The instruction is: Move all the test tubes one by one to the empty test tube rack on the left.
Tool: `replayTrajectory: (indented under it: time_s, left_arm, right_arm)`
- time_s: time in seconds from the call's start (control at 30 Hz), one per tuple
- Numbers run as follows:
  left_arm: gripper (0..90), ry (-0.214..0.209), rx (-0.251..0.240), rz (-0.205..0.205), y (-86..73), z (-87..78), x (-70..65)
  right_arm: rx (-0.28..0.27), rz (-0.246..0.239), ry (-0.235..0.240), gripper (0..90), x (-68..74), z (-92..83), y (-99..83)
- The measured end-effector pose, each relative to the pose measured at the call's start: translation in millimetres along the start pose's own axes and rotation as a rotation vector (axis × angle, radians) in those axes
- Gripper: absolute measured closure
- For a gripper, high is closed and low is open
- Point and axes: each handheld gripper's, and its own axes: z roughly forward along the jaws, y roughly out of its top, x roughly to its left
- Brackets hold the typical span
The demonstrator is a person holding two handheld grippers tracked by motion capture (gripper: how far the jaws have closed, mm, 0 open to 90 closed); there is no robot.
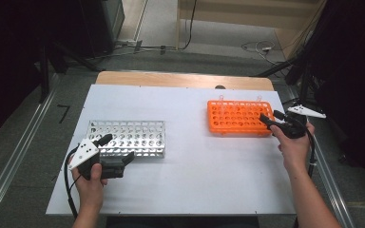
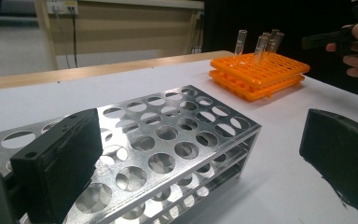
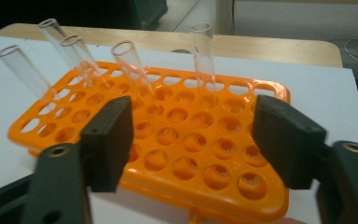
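Nearest me, my left gripper (image 1: 119,151) sat low at the front corner of the metal rack (image 1: 128,138), jaws spread wide: in the left gripper view one black pad stood over the rack's near holes and the other out over the white table (image 1: 185,180), nothing between them. The rack's holes looked empty.

Farther out and to the right, my right gripper (image 1: 270,118) hung at the right end of the orange rack (image 1: 237,117), pointing across it. In the right gripper view its jaws stood partly apart with nothing between the pads, only the orange grid below them.

What the next reach turned on lay just beyond those pads: the glass tubes (image 3: 131,71) stood along the far rows of the orange rack, open mouths up, their long axes rising from the holes, several leaning and the upright tube (image 3: 204,58) nearly straight. They lay ahead of the right fingertips and slightly above them, not yet between. I judged the right hand far the better placed for a pick; the left was well apart, beside the rack that I took to be the destination.
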Motion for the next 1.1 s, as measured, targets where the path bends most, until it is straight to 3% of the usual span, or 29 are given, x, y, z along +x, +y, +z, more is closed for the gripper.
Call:
replayTrajectory:
  time_s: [0.27, 0.43, 0.63, 0.87, 1.1]
  left_arm:
    - [0.0, 0.001, 0.011, -0.004, -0.5, 1.4, -0.9]
    - [0.0, -0.003, 0.009, -0.007, -0.9, 1.3, -0.6]
    - [0.0, 0.024, 0.01, -0.018, -1.0, 0.4, 1.2]
    - [0.0, 0.021, 0.009, -0.022, -1.0, 0.6, 0.9]
    - [0.0, 0.022, 0.014, -0.021, -1.3, 1.1, 0.8]
  right_arm:
    - [0.043, -0.007, -0.057, 51.3, -3.4, 34.3, 7.2]
    - [0.084, 0.014, -0.034, 56.5, -6.1, 51.5, 9.6]
    - [0.087, 0.011, -0.058, 62.0, -3.2, 62.0, 11.9]
    - [0.095, 0.022, -0.068, 67.4, -4.1, 71.2, 12.5]
    - [0.075, 0.001, -0.104, 72.9, -2.1, 74.1, 11.4]
